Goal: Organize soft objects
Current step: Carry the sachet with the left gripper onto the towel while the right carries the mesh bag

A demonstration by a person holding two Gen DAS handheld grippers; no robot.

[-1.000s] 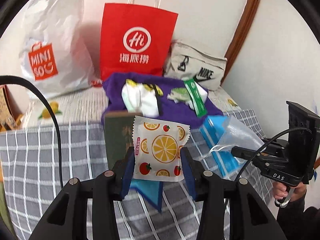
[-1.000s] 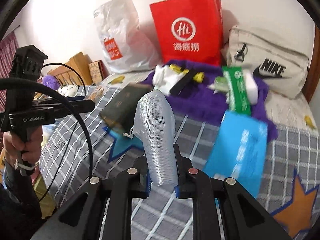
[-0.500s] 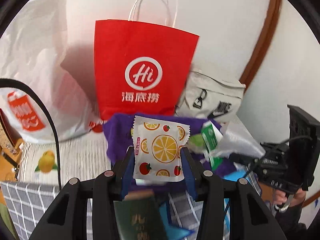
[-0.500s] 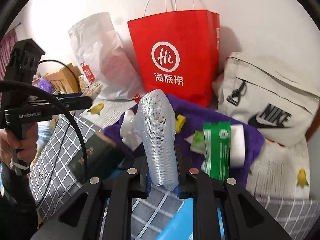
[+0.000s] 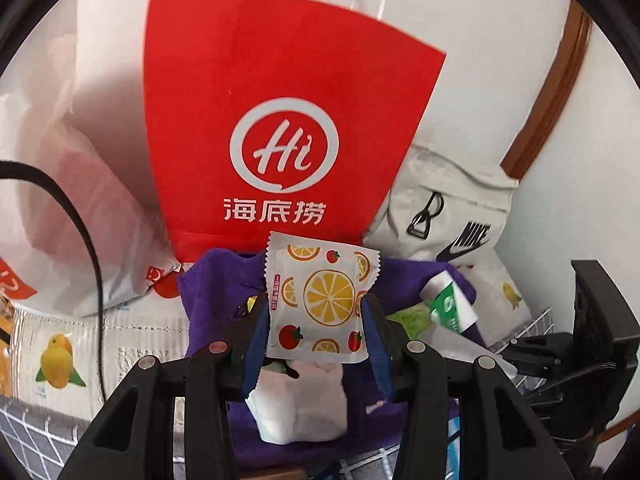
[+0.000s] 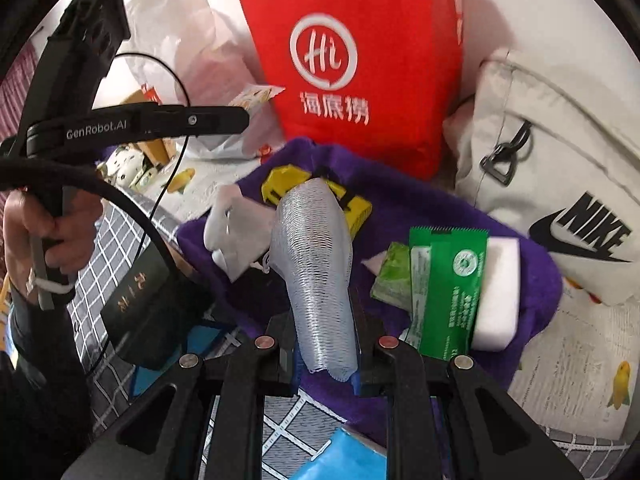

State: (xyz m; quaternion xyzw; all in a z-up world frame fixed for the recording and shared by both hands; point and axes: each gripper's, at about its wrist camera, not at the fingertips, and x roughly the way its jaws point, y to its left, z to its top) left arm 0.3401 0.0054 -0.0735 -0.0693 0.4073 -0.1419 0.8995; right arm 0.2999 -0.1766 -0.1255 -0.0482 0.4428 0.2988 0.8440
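- Left gripper: clamped on a white sachet printed with orange slices and tomatoes, held upright above the purple fleece cloth.
- Right gripper: narrowly closed around a silvery-white mesh sleeve, raised over the same purple cloth.
- On the cloth: a green foil packet lying against a white foam block at right, a crumpled white pouch at left.
- Far behind: a red paper carrier bag with white logo; right of it, a cream canvas bag with black swoosh.
- Near left: a dark green box on grey checked bedding.
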